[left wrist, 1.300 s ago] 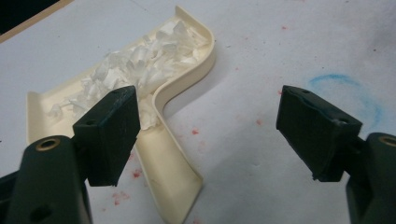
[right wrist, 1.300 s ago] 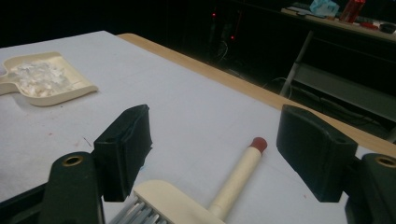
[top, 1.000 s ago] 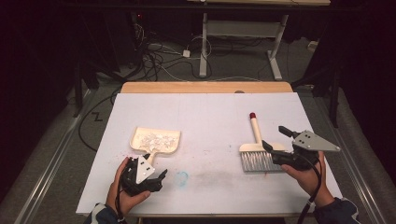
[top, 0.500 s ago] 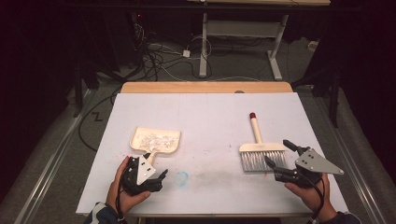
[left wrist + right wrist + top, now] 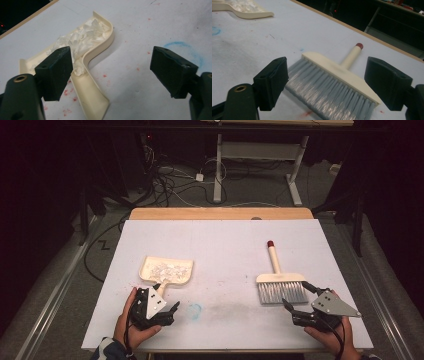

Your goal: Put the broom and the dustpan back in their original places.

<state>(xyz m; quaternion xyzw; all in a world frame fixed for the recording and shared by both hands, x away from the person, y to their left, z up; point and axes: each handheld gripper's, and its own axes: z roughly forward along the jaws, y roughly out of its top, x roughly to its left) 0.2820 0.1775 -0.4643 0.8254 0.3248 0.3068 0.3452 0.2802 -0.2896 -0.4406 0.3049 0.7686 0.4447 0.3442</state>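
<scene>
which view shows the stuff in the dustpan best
The left gripper view: the dustpan sits close, its pale scraps plain. The high view shows them small; the right gripper view catches one corner at its top edge.

The white table (image 5: 220,250) is lit evenly from above, while the surrounding floor is left dim. Short, soft shadows are cast beside the dustpan (image 5: 100,50). In the gripper views, the near jaws are rendered slightly soft.
</scene>
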